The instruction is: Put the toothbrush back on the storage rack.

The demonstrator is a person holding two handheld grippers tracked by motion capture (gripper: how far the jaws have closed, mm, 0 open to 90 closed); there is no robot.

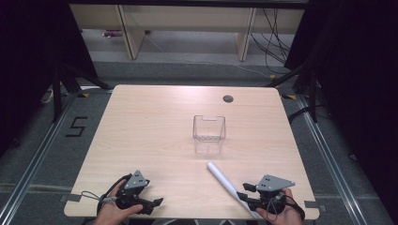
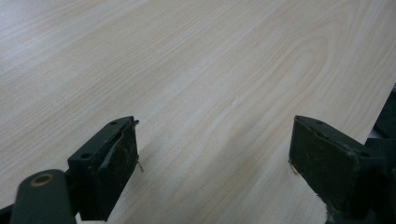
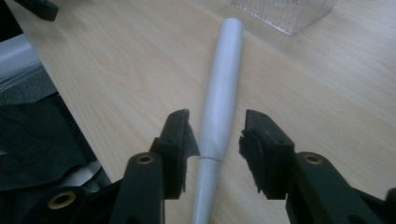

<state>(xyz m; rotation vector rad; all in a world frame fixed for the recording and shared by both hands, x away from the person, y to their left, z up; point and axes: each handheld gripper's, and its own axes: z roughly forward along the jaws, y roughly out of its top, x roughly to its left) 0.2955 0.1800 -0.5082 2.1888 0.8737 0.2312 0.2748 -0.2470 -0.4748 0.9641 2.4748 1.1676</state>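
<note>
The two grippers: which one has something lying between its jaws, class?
The right gripper: its open jaws straddle the white stick lying on the table. The left gripper has bare wood between its jaws.

Right gripper [image 3: 217, 135] jaws parted, straddling a white rod [image 3: 222, 98] lying on the table [image 3: 116, 70]; contact apparently none. Clear container [image 3: 285, 14] beyond the rod's far end.

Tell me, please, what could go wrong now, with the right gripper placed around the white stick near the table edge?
1. The right gripper straddles the white stick with open jaws near one end; gripped there, the long free part may tip down.
2. The stick lies near the front edge of the table, so a push could roll it off.
3. The clear container stands beyond the stick's far end; a swing might knock it.
</note>
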